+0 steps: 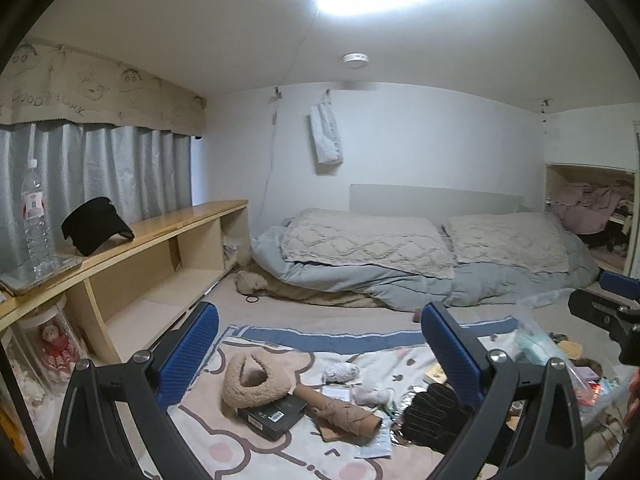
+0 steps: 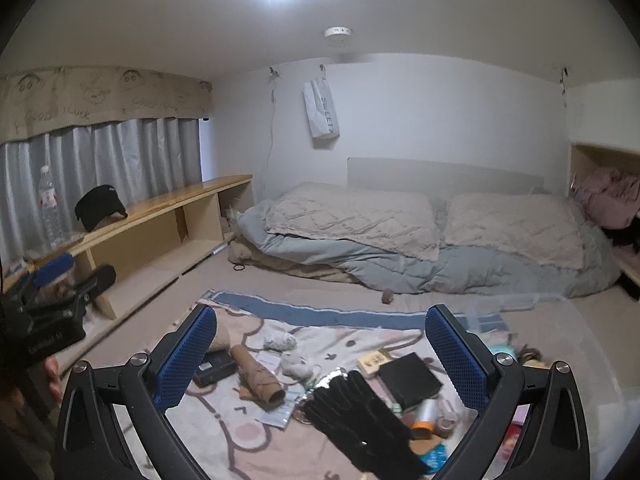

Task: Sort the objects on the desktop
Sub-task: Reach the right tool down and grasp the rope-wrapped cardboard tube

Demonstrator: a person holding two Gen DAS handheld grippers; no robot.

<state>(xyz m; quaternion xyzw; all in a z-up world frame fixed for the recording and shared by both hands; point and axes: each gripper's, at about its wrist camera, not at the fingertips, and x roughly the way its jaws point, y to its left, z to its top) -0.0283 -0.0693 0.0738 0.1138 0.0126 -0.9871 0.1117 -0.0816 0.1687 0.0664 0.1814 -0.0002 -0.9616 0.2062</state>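
Observation:
Loose objects lie on a pink patterned blanket. In the left wrist view I see a fluffy beige headband, a black box, a tan folded umbrella and black gloves. My left gripper is open and empty, held above them. In the right wrist view the black gloves lie below my right gripper, which is open and empty. A black square box, the umbrella and tape rolls lie around the gloves. Each gripper shows at the edge of the other's view.
A long wooden shelf runs along the left wall with a water bottle and a black cap on top. Pillows and a grey duvet lie at the back. A clear plastic box sits at right.

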